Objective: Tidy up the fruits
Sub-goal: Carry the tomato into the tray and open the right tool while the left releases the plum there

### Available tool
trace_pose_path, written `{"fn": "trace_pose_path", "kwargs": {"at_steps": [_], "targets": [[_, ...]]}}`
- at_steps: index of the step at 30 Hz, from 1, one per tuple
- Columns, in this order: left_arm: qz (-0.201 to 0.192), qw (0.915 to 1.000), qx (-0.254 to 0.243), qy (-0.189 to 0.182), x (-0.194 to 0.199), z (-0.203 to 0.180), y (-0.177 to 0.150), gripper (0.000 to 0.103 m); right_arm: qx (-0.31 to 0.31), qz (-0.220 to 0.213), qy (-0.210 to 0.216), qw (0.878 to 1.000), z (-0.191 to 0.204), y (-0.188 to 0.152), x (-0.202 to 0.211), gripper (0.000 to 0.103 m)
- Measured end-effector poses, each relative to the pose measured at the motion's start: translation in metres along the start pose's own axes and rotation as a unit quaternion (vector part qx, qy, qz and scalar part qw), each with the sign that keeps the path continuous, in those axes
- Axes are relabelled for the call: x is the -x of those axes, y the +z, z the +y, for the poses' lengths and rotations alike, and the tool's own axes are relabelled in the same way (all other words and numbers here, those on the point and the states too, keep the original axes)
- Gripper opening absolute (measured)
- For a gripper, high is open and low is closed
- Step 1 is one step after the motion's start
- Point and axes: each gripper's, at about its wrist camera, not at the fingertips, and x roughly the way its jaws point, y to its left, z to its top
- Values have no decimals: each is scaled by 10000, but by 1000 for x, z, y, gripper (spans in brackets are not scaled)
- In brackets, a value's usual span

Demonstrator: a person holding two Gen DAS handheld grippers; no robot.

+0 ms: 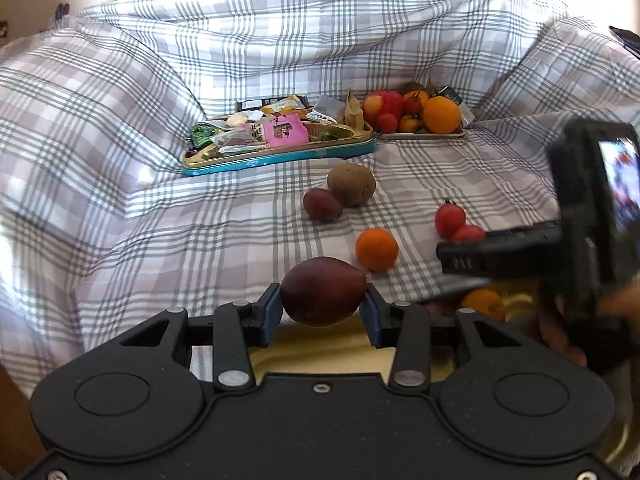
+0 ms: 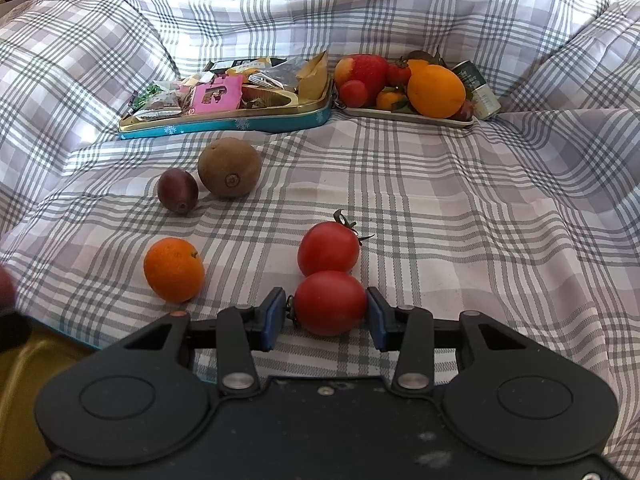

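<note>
My left gripper (image 1: 322,310) is shut on a dark purple plum (image 1: 322,291) and holds it above a yellow tray (image 1: 320,354) at the near edge. My right gripper (image 2: 327,316) has its blue pads against a red tomato (image 2: 330,302) that rests on the checked cloth; a second tomato (image 2: 328,247) touches it from behind. The right gripper also shows in the left wrist view (image 1: 472,258). Loose on the cloth lie a small orange (image 2: 174,269), a small purple plum (image 2: 177,190) and a brown kiwi (image 2: 229,167).
At the back, a teal tin (image 2: 240,123) holds snack packets, and a white plate (image 2: 408,114) beside it holds mixed fruit and a can (image 2: 478,90). Another orange (image 1: 482,303) lies in the yellow tray. Checked cushions rise at left, back and right.
</note>
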Motion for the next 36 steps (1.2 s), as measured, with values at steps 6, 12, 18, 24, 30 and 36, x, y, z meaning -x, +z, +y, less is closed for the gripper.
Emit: {"fn": "trace_pose_path", "kwargs": {"at_steps": [6,12,18,24,30,36], "targets": [[94,9995,135,258,14,2,-24,50,-39,-18,-2,10000,0,-1,1,44],[210,9991,257,252,18,6,-35,50,-272,-136,-88,9995,-5,-4,9,44],[300,9986,377,218,22,7,-41,50,-297,-457,-120,9984,-10,-3,30,44],[266,9987,400,193,32,5,-40,50,-481,-889,110,9948,-18,2,85,44],[292,9985,425,180,39,4,-39,50,-222,-920,390,9947,-13,-17,143,44],[410,9980,473,112,45,3,-41,50,84,-577,646,9962,-5,-54,173,44]]}}
